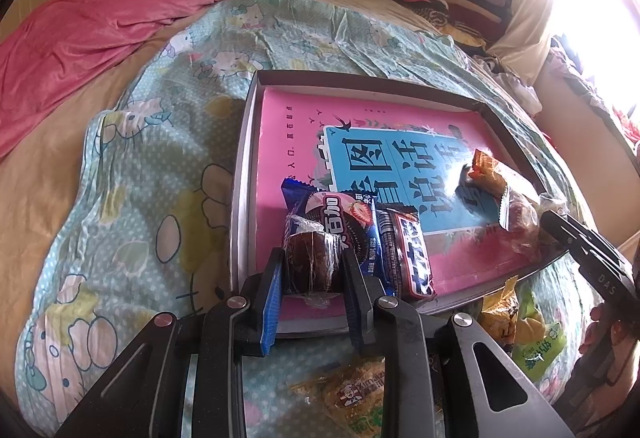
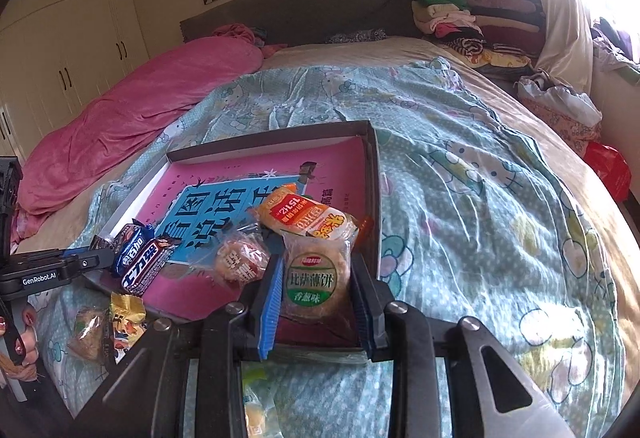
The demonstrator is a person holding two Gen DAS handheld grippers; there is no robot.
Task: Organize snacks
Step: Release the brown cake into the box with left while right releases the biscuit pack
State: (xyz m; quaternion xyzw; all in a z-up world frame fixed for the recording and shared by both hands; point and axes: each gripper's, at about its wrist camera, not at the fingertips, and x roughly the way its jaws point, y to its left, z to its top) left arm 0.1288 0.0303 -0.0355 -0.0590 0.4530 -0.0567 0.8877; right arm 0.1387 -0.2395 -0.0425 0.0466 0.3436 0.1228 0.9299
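One shallow tray (image 2: 370, 158) sits on the bed. Six wrapped snacks are in or over it: two of them are clamped, one in each of the two grippers. At least three more packets lie on the quilt off its near edge.

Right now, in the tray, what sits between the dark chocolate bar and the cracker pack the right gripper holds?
A clear-wrapped round pastry lies between the chocolate bar and the cracker pack in the right gripper; right wrist view shows it.
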